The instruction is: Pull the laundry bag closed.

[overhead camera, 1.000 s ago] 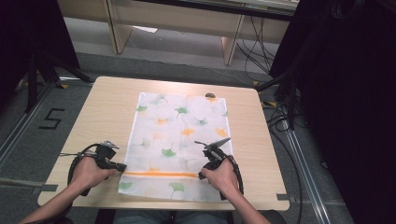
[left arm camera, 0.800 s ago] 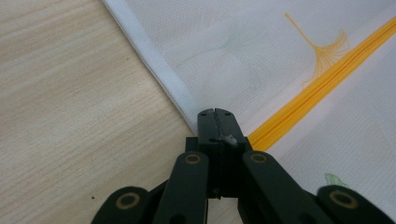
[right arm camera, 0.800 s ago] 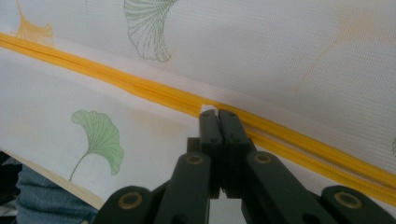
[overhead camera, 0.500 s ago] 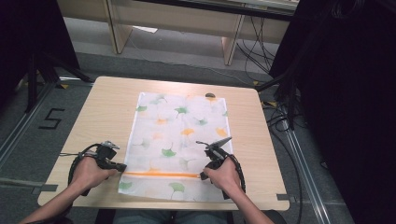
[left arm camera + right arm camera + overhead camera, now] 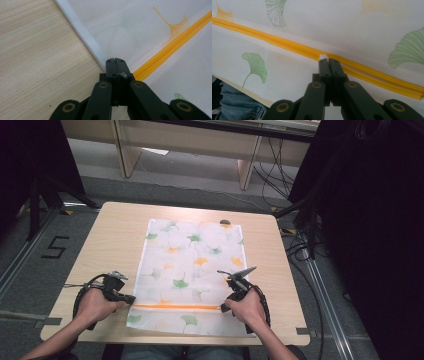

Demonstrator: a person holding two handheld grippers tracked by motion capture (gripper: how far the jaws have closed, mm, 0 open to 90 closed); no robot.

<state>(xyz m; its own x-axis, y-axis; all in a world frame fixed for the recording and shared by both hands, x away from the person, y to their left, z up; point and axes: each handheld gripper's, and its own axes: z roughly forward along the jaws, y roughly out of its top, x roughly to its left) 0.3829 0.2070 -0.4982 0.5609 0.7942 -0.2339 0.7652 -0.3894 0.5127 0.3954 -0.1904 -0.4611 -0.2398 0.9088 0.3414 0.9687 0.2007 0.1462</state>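
Nothing has shifted since before: my left gripper (image 5: 115,60) and right gripper (image 5: 328,60) stay clamped on the white leaf-printed cloth with the orange stripe (image 5: 192,270). A "5" (image 5: 55,247) marks the floor.

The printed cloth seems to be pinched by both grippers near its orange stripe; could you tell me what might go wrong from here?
1. The left gripper is shut on only the hem of the printed cloth, so the edge might slip out when lifted.
2. The right gripper pinches a small tuft by the orange stripe; uneven pulls could skew any fold.
3. The cloth overhangs the table edge and may slide off.
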